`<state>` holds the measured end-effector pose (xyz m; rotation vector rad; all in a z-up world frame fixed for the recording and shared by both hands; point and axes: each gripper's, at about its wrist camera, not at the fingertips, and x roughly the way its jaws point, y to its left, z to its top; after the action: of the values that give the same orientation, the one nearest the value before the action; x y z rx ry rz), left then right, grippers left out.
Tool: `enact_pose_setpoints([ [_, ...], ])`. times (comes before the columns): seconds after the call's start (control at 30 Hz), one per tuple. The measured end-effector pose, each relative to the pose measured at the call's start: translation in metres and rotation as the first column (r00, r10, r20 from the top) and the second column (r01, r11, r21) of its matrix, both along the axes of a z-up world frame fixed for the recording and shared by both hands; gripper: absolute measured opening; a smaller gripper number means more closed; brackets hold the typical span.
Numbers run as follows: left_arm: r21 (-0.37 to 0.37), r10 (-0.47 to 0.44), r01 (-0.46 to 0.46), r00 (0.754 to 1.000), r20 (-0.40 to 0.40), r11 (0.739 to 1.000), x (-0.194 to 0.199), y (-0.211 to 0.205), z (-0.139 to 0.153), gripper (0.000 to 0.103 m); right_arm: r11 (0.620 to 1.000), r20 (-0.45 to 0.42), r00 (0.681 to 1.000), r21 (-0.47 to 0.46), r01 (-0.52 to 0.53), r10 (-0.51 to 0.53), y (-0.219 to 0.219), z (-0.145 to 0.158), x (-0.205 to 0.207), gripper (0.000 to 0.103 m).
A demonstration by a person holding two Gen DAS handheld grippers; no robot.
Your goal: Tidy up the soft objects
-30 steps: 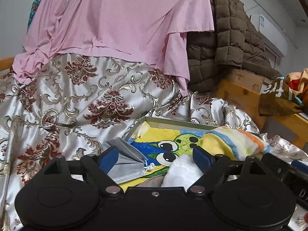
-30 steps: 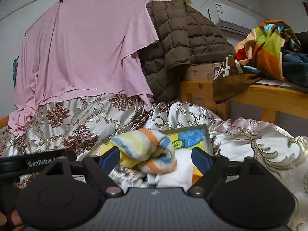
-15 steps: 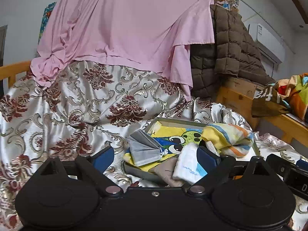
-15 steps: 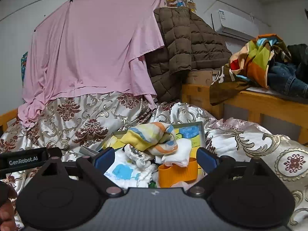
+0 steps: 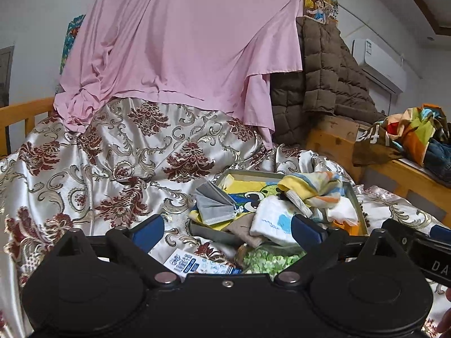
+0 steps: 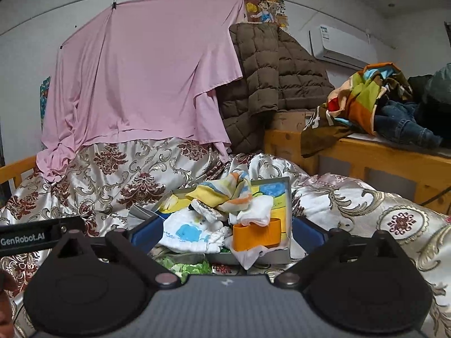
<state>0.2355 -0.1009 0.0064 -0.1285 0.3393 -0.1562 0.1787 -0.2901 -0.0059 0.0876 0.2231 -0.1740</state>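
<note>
With both claws spreading wide and empty, our right gripper (image 6: pixel 227 232) sits nearer the tray (image 6: pixel 288 197), its soft pile at twelve o'clock, while our left gripper (image 5: pixel 228 233) finds it at one o'clock.

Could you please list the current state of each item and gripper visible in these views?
left gripper: jaws opening, nothing between them
right gripper: jaws opening, nothing gripped
tray: piled with soft items
grey face mask: draped over the tray's left rim
striped cloth: crumpled on top of the pile
orange band: upright at the tray's near edge
pink sheet: hanging from a line
</note>
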Motion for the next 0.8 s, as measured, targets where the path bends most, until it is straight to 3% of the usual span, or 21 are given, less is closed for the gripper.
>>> enact_pose_setpoints([
  [0.4, 0.027, 0.0, 0.0, 1.0, -0.013, 1.0, -0.046, 0.016, -0.016, 0.101, 1.0, -0.119, 0.993, 0.012, -0.012, 0.013, 0.017, -0.023, -0.035, 0.102],
  [0.8, 0.067, 0.017, -0.013, 0.998, -0.061, 0.998, -0.063, 0.035, -0.039, 0.102, 1.0, -0.168, 0.986, -0.006, -0.016, 0.015, 0.03, -0.034, -0.041, 0.102],
])
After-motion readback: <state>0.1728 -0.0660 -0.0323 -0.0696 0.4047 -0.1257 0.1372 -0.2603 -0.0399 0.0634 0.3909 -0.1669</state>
